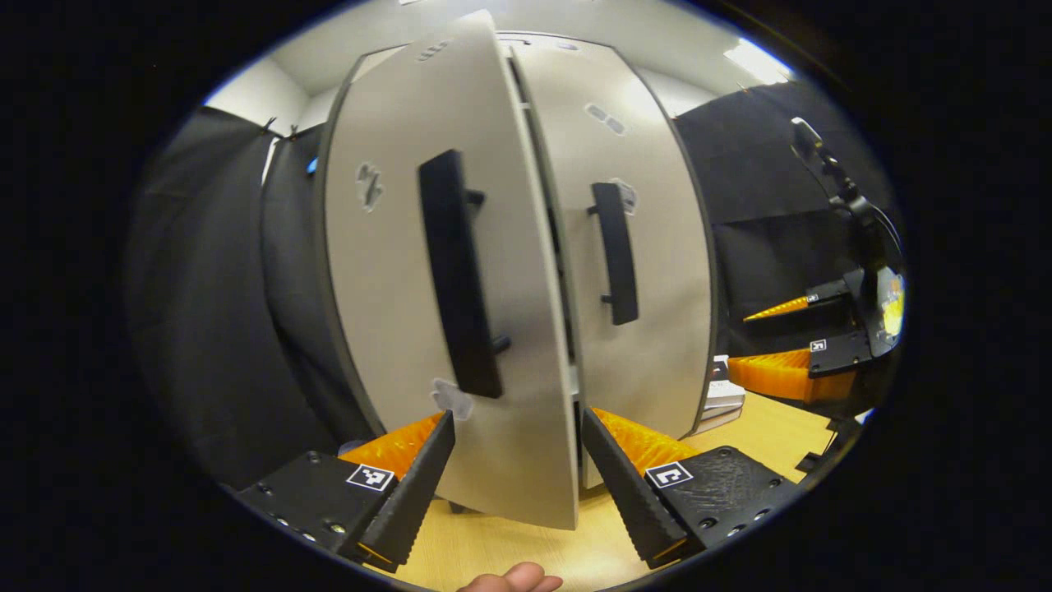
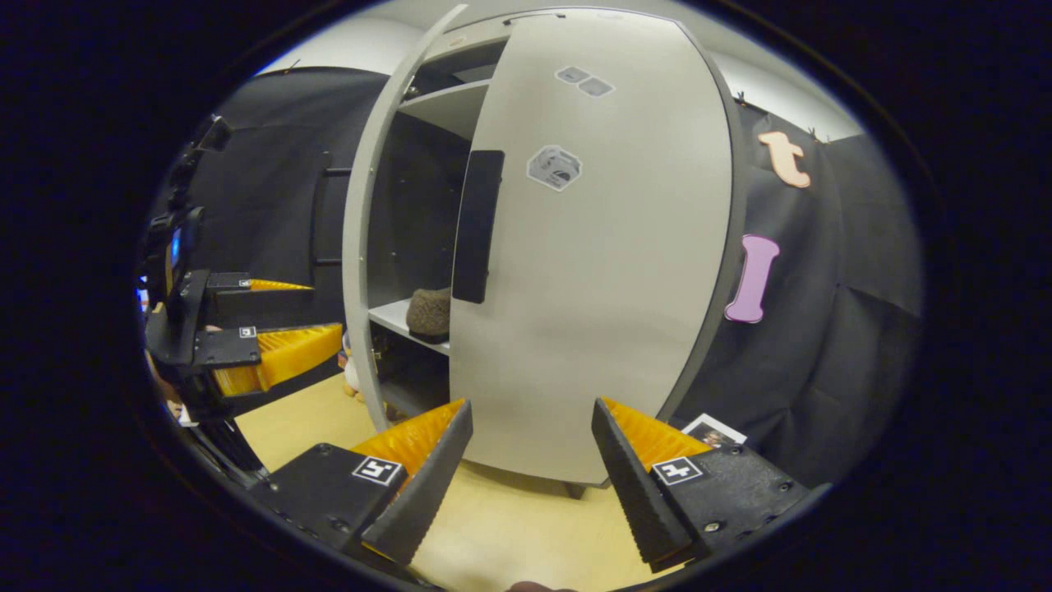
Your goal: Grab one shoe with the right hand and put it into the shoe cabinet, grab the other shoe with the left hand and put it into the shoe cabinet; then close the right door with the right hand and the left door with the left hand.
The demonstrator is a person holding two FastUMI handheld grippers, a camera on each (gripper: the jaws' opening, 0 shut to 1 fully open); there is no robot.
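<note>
The grey shoe cabinet (image 2: 592, 271) stands on a wooden surface. In the right gripper view its right door lies against the cabinet front, with a black handle (image 2: 477, 226). The left door (image 1: 394, 271) stands ajar, swung out toward me, its long black handle (image 1: 456, 271) close ahead. Through the gap a fuzzy grey-brown shoe (image 2: 429, 312) rests on a white shelf (image 2: 394, 316). My left gripper (image 1: 518, 485) is open and empty, in front of the left door's lower edge. My right gripper (image 2: 530, 485) is open and empty, facing the right door (image 1: 649, 271).
The wooden surface (image 1: 509, 551) runs under the cabinet. A stack of books (image 1: 725, 395) lies at the cabinet's right foot, and a printed card (image 2: 713, 432) lies nearby. A small light object (image 2: 353, 374) sits by the open side. Black cloth hangs on both sides.
</note>
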